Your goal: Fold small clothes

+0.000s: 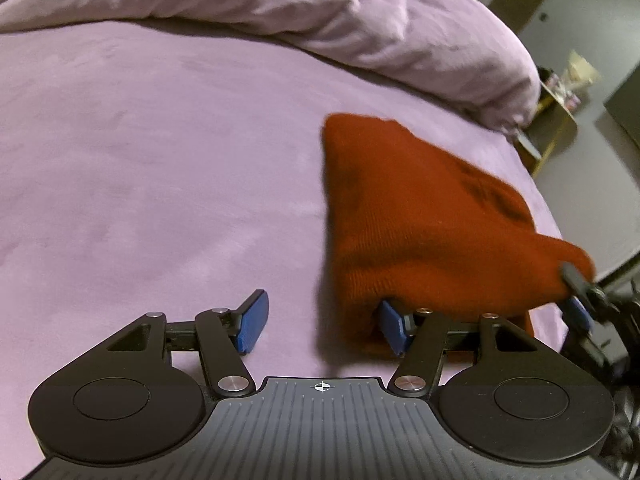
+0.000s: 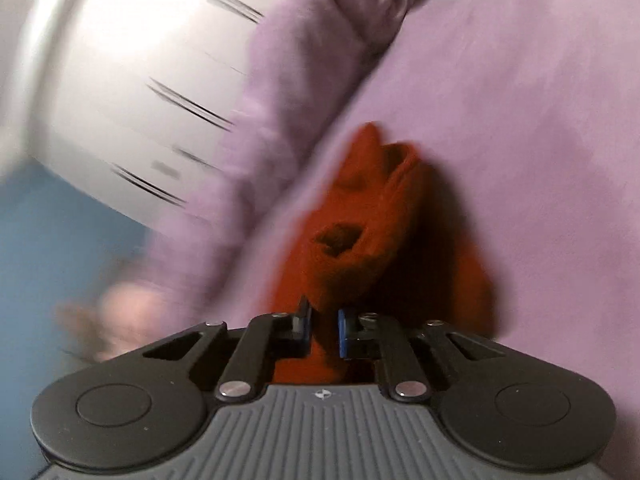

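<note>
A rust-red knitted garment (image 1: 420, 224) lies on the purple bed sheet (image 1: 160, 168), its near right corner lifted. My left gripper (image 1: 320, 326) is open and empty, its right finger (image 1: 394, 326) touching the garment's near edge. My right gripper (image 2: 324, 332) is shut on the garment (image 2: 360, 240), which hangs bunched ahead of it. It shows in the left wrist view (image 1: 576, 300) at the far right, pinching that lifted corner. The right wrist view is motion-blurred.
A bunched purple duvet (image 1: 360, 28) lies along the far side of the bed. The bed's right edge drops to a grey floor with a small wooden stand (image 1: 560, 120). A white cabinet (image 2: 120, 80) shows in the right wrist view.
</note>
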{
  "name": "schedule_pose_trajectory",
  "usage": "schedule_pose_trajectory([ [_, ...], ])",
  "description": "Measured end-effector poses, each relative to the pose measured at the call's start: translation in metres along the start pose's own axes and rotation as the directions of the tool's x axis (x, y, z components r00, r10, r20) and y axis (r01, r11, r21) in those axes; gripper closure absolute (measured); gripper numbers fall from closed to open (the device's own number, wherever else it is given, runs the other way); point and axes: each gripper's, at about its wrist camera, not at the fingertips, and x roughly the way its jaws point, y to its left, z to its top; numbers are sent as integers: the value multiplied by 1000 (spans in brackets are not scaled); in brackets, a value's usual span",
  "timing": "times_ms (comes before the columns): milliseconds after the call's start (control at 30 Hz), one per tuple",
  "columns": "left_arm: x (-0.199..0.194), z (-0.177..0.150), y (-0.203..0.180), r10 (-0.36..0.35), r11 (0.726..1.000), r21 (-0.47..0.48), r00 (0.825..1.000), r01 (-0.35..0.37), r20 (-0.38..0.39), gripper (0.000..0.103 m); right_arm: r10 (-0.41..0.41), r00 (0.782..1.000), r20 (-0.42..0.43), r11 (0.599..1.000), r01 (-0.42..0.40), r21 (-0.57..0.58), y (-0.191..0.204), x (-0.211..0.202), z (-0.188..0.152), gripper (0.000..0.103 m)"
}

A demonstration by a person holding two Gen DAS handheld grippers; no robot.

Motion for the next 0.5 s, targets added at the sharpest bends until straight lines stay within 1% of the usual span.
schedule_pose_trajectory([
  [33, 0, 2, 4, -19, 1000, -18, 1000, 19, -5, 34, 17, 1000, 6, 999, -18, 27, -6, -3, 0, 93],
  [67, 1, 2, 7, -36, 999, -34, 999, 35, -18, 33, -63, 998, 10, 998, 63, -22, -6, -5, -1, 93],
  [100, 4, 1, 9, -42, 998, -47, 998, 40, -44, 33, -183, 983, 10, 977, 183, -111, -4, -3, -4, 93],
  [133, 6, 0, 9, -42, 998, -47, 997, 39, -67, 33, -309, 951, 3, 935, 304, -182, -4, 2, -7, 92],
  [167, 7, -3, 8, -38, 999, -40, 996, 35, -77, 33, -371, 929, -12, 906, 359, -222, -5, 5, -11, 91],
  [200, 6, -6, 8, -30, 999, -28, 997, 28, -73, 34, -374, 927, -23, 903, 358, -240, -6, 4, -13, 91],
  [267, 1, -9, 8, -21, 1000, -1, 998, 21, -67, 34, -361, 932, -15, 901, 345, -261, 2, -3, -14, 85],
  [300, -3, -9, 10, -14, 1000, 3, 998, 15, -63, 34, -369, 929, 13, 891, 357, -281, 9, -9, -14, 82],
  [333, -5, -9, 12, -5, 1000, 0, 998, 5, -61, 34, -374, 926, 42, 879, 369, -302, 16, -16, -14, 75],
  [400, -12, -7, 17, 12, 1000, -13, 999, -12, -53, 33, -387, 914, 120, 849, 404, -340, 32, -28, -13, 72],
  [433, -15, -5, 20, 15, 1000, -22, 999, -16, -43, 33, -381, 913, 148, 841, 408, -354, 39, -31, -12, 71],
  [467, -18, -4, 22, 20, 999, -30, 999, -21, -33, 33, -360, 919, 160, 843, 394, -367, 45, -33, -10, 71],
  [500, -20, -2, 24, 27, 999, -37, 999, -28, -21, 33, -334, 930, 155, 850, 368, -377, 51, -30, -7, 71],
])
